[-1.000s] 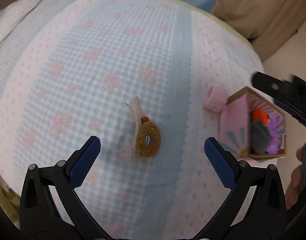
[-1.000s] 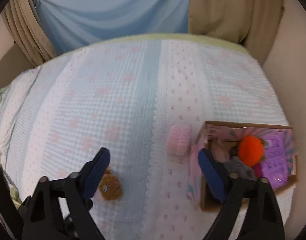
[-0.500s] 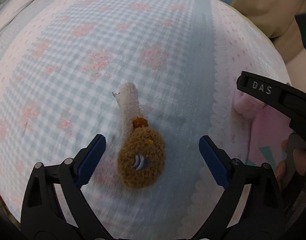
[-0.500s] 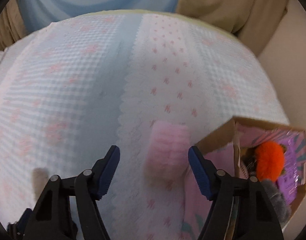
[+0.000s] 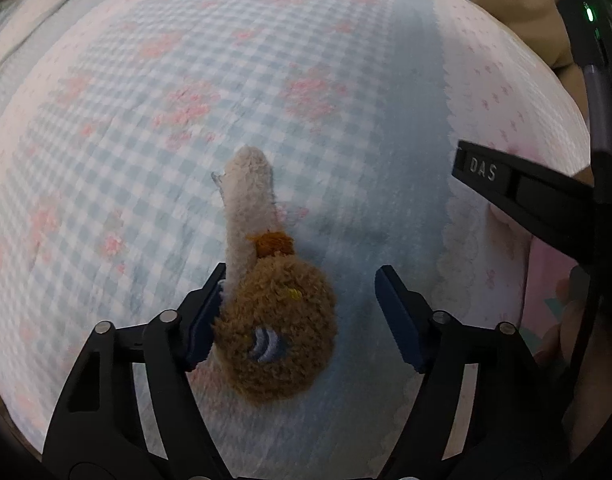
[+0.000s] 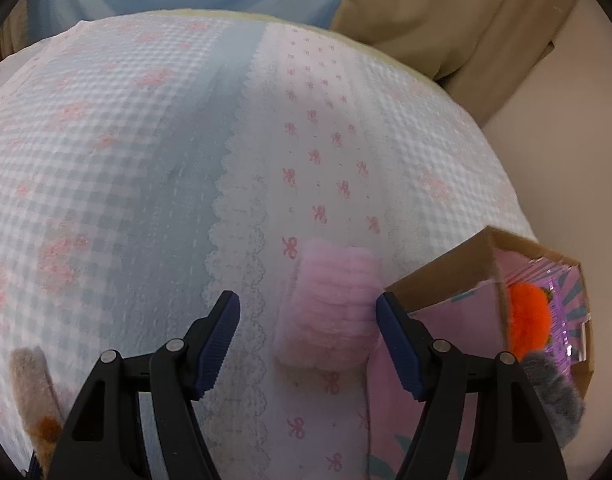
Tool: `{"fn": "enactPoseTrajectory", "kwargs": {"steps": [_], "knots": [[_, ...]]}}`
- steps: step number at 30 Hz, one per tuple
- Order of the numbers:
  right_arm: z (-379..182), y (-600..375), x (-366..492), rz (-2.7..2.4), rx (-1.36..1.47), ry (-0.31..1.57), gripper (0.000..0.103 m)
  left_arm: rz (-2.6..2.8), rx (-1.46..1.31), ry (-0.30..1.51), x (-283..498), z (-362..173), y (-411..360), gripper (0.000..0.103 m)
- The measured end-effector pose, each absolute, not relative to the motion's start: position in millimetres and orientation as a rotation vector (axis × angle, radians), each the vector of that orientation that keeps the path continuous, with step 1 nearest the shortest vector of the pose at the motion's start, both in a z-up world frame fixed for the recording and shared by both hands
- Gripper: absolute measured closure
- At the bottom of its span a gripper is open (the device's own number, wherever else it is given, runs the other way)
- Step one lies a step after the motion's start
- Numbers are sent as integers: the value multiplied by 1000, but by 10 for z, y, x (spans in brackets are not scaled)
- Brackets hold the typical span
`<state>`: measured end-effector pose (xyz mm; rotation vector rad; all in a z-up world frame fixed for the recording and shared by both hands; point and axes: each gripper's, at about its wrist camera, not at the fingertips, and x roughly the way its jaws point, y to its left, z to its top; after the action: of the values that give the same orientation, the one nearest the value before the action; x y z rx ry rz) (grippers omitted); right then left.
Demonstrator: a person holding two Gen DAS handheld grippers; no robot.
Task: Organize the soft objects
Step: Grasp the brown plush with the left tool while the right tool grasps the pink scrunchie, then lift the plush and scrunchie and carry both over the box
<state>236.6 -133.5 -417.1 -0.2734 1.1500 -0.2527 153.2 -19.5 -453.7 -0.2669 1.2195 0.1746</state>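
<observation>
A brown plush toy [image 5: 276,328] with a beige tail lies on the checked bedspread [image 5: 146,120]. My left gripper [image 5: 302,316] is open around it, the left finger touching its side, the right finger apart. A pink fluffy object [image 6: 329,312] lies on the bedspread beside a cardboard box [image 6: 437,280]. My right gripper [image 6: 307,336] is open around the pink object, the right finger at its edge. The box holds an orange pompom [image 6: 527,318] and a grey fuzzy object [image 6: 553,392]. The plush's tail shows at the right wrist view's lower left [image 6: 28,384].
The right gripper's body [image 5: 525,196] crosses the right side of the left wrist view. The box stands near the bed's right edge. Blue and tan curtains [image 6: 425,12] hang behind the bed. A beige wall [image 6: 577,120] is at the right.
Both grippers have moved down and forward. The plush now sits between the left fingers and the pink object between the right fingers. Both jaws have narrowed.
</observation>
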Motion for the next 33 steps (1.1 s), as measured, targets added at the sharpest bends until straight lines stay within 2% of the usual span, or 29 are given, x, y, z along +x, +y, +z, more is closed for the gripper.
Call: {"fn": "enactPoseTrajectory", "kwargs": {"steps": [2, 3, 5, 6, 7, 8, 16, 24, 30, 33], "knots": [[-4236, -1347, 2400, -254, -275, 1157, 38, 181, -290, 1225, 1548, -4577, -147, 46], [-4257, -1363, 2414, -253, -260, 1163, 41, 182, -293, 1225, 1556, -4594, -138, 51], [-4304, -1438, 2445, -263, -238, 1182, 50, 184, -285, 1226, 1566, -4612, -137, 59], [-4321, -1464, 2458, -267, -238, 1184, 58, 184, -284, 1225, 1569, -4617, -135, 65], [-4326, -1491, 2465, -271, -239, 1185, 65, 186, -284, 1225, 1583, -4623, -128, 65], [-4321, -1531, 2474, -264, -226, 1184, 66, 190, -284, 1226, 1583, -4633, -107, 66], [-4205, -1613, 2477, -235, -164, 1177, 73, 178, -321, 1225, 1587, -4611, 0, 70], [-3934, -1572, 2361, -179, -86, 1136, 74, 167, -331, 1175, 1527, -4381, 88, 71], [-3398, -1573, 2218, -141, -22, 1074, 74, 162, -325, 1122, 1444, -4014, 138, 71], [-3008, -1615, 2123, -120, 1, 1036, 74, 151, -312, 1081, 1412, -3659, 146, 71]]}}
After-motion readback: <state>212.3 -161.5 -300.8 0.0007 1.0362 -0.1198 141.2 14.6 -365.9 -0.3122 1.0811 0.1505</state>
